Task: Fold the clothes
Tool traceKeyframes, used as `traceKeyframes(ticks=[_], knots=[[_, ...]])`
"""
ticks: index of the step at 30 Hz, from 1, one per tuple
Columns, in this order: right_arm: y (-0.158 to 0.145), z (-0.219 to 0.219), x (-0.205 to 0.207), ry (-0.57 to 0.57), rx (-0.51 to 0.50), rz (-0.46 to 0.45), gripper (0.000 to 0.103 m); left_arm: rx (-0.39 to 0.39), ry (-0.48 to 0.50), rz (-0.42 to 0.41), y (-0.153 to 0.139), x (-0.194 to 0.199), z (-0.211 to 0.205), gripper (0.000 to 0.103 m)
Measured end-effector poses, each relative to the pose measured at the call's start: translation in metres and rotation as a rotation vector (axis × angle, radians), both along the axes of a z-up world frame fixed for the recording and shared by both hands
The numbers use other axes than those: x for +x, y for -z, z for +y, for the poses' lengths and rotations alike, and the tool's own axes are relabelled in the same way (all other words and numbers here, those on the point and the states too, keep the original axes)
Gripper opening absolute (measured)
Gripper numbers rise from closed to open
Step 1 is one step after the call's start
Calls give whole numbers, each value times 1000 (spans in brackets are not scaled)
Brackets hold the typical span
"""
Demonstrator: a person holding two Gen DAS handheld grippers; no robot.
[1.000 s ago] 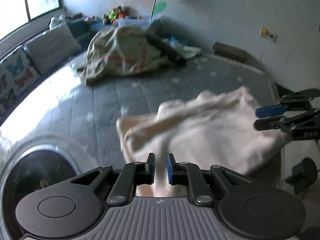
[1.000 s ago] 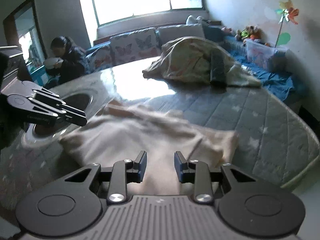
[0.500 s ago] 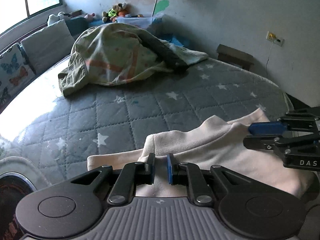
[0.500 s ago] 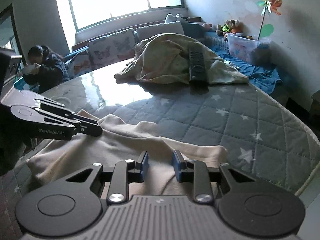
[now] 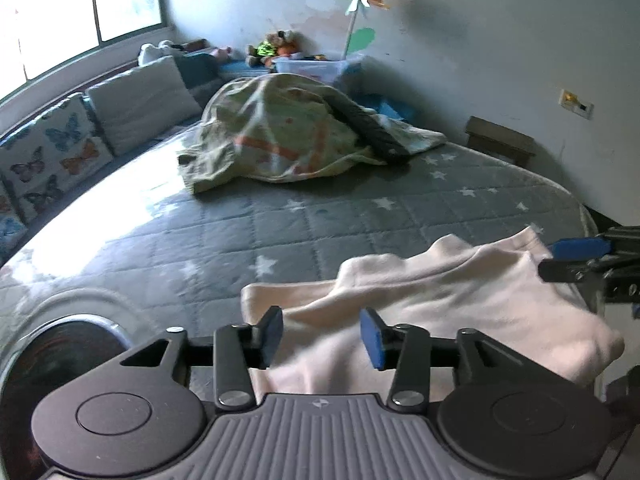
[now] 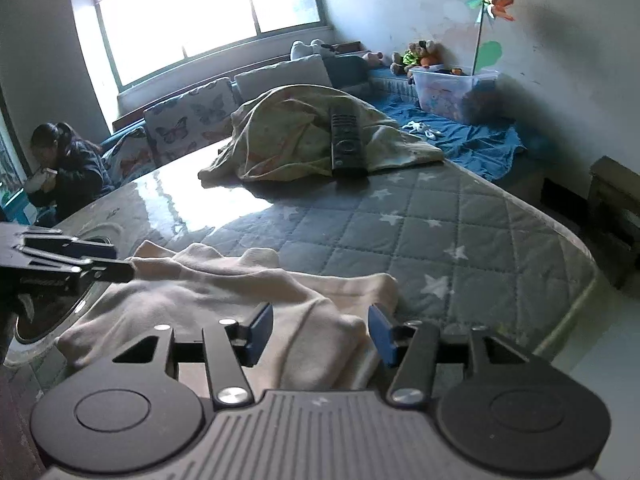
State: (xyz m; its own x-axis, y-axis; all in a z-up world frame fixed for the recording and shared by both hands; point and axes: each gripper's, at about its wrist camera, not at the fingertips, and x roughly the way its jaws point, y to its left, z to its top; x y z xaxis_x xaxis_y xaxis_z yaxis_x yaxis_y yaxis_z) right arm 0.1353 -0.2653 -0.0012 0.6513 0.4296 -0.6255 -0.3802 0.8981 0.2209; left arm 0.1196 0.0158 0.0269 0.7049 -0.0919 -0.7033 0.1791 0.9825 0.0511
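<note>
A cream garment (image 5: 432, 320) lies folded over in a loose heap at the near edge of the grey star-quilted table cover (image 5: 320, 216). It also shows in the right wrist view (image 6: 248, 304). My left gripper (image 5: 322, 338) is open, its blue pads apart over the garment's near left edge, holding nothing. My right gripper (image 6: 320, 334) is open over the garment's near right part, also empty. Each gripper shows at the side of the other's view, the right one (image 5: 580, 260) and the left one (image 6: 68, 260).
A pale patterned blanket (image 5: 288, 140) with a black remote (image 6: 346, 140) on it lies at the far side of the table. A round metal-rimmed opening (image 5: 60, 344) sits at the near left. Cushions, a toy bin and a seated person (image 6: 64, 172) are behind.
Both grippers have opened and let go of the cream garment, which has dropped onto the table's near edge. Both have drawn back slightly.
</note>
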Motion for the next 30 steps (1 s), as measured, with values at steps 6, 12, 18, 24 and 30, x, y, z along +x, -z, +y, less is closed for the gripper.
traceKeyframes(ticks=[6, 12, 18, 24, 30], knots=[[6, -2, -3, 10, 8, 38, 58, -11, -74, 31, 8, -13, 15, 51], [10, -3, -7, 24, 20, 53, 59, -39, -133, 49, 11, -22, 27, 56], [13, -6, -7, 40, 25, 70, 63, -63, -147, 62, 15, -23, 29, 58], [13, -6, -7, 30, 36, 75, 62, -79, -152, 80, 21, -21, 29, 59], [13, -4, -5, 50, 42, 78, 61, -83, -150, 85, 22, -19, 30, 59]])
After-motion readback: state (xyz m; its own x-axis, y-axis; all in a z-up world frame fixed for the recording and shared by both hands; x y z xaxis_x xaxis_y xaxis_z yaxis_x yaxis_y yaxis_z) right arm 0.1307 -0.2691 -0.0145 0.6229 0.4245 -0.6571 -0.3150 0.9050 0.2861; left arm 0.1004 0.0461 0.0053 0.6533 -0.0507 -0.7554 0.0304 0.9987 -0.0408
